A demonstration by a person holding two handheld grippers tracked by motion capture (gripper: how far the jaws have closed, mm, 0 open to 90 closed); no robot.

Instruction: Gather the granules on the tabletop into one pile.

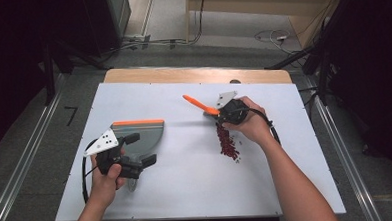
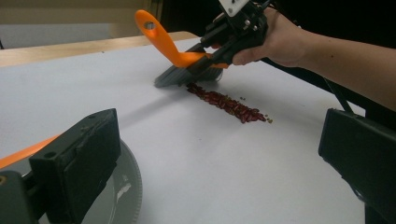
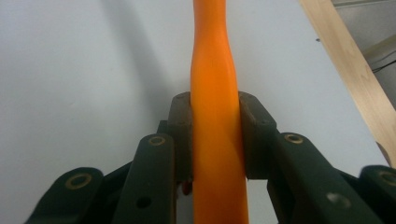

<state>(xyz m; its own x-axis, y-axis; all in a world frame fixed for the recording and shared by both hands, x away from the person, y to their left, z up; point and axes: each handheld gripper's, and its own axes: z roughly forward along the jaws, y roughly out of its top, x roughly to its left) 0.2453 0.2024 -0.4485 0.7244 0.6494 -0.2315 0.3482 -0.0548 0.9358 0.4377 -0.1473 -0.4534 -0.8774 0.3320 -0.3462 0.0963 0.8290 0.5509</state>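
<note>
A line of red beans [image 1: 227, 141] lies on the white table [image 1: 187, 191], right of centre. My right gripper [image 1: 223, 112] is shut on the orange handle [image 3: 215, 140] of a small brush [image 1: 198, 104], and its grey bristles [image 2: 182, 77] rest at the far end of the beans [image 2: 229, 105]. A grey dustpan [image 1: 142, 134] with an orange edge lies flat at the left. Over its near part my left gripper [image 1: 140, 150] stands open, jaws wide apart with nothing between them.
A strip of wooden tabletop [image 1: 192, 74] shows beyond the white sheet. Cables [image 1: 276, 36] lie on the floor behind the table. Metal rails [image 1: 335, 134] run along both sides. Bare white surface stretches between the dustpan and the beans.
</note>
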